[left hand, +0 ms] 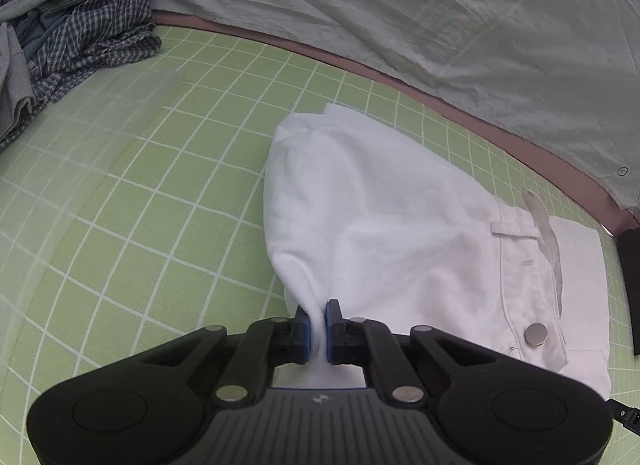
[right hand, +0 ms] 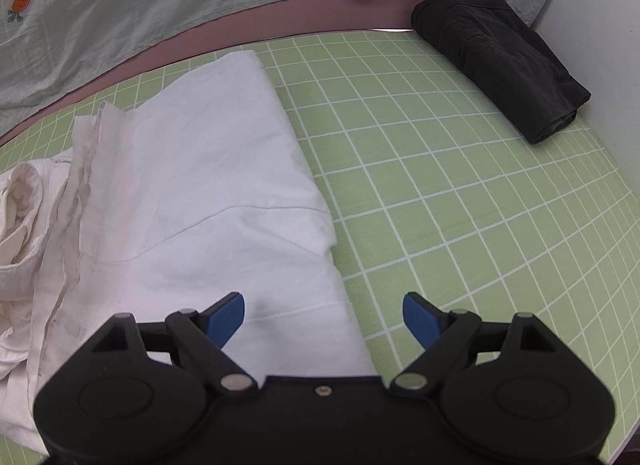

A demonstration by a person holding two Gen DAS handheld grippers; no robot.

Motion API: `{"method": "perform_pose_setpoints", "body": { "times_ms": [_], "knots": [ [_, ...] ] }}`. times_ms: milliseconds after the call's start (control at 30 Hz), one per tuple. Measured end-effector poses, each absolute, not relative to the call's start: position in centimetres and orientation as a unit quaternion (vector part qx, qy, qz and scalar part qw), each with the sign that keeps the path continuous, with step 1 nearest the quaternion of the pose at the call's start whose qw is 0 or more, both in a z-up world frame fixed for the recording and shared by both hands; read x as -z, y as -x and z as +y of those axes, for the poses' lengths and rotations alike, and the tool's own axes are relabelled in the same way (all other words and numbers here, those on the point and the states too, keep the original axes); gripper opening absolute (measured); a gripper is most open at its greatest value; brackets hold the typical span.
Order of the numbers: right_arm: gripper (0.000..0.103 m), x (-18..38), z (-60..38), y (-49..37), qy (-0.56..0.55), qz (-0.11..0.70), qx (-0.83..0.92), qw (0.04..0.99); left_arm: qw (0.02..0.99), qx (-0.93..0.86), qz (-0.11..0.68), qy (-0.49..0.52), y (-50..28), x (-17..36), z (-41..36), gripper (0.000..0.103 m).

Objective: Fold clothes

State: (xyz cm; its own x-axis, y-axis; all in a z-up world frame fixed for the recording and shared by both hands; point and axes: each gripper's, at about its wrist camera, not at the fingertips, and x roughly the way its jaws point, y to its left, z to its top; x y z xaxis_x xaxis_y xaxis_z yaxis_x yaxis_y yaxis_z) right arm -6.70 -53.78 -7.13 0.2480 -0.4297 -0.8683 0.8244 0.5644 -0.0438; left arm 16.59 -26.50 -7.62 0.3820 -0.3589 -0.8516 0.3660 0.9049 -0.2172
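left gripper (left hand: 318, 321) is pinching a bunched fold of the white pants (left hand: 400, 225) lying on the green grid mat (left hand: 160, 185); right gripper (right hand: 323, 315) hangs wide open over them, holding nothing.

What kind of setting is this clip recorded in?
Probably a clothes-folding workstation, not a lived-in room: a green grid cutting mat covers the table, with white trousers mid-fold, a folded black garment, and a pile of unfolded clothes waiting.

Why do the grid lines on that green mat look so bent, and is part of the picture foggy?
Left wrist view: the fisheye lens bows the green mat lines, and a pale haze washes out the left side. Right wrist view: the same bending, no haze, soft even light, a faint shadow on the white garment by the open right claw.
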Motion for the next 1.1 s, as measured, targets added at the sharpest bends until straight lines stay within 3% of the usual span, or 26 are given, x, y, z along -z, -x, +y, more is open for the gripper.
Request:
{"method": "perform_pose_setpoints", "body": {
  "times_ms": [200,400,700,867,1100],
  "knots": [
    [0.088,5.7,-52.9,9.7,-0.215,0.431,0.403,0.778,0.844,0.264,0.462,-0.062,-13.8,3.3,-31.2,0.004],
    [0.088,6.5,-54.7,12.5,-0.257,0.414,0.407,0.773,0.844,0.306,0.436,-0.061,-9.9,2.4,-36.3,0.004],
    [0.088,7.7,-59.5,13.4,-0.287,0.404,0.395,0.773,0.833,0.346,0.428,-0.061,-4.7,5.5,-43.0,0.004],
    [0.088,9.3,-61.7,13.1,-0.297,0.416,0.387,0.767,0.805,0.368,0.462,-0.064,-3.6,8.1,-46.6,0.005],
    [0.088,11.2,-62.9,13.7,-0.323,0.427,0.389,0.75,0.765,0.369,0.517,-0.102,-3.6,13.5,-51.0,0.018]
  ]
}}
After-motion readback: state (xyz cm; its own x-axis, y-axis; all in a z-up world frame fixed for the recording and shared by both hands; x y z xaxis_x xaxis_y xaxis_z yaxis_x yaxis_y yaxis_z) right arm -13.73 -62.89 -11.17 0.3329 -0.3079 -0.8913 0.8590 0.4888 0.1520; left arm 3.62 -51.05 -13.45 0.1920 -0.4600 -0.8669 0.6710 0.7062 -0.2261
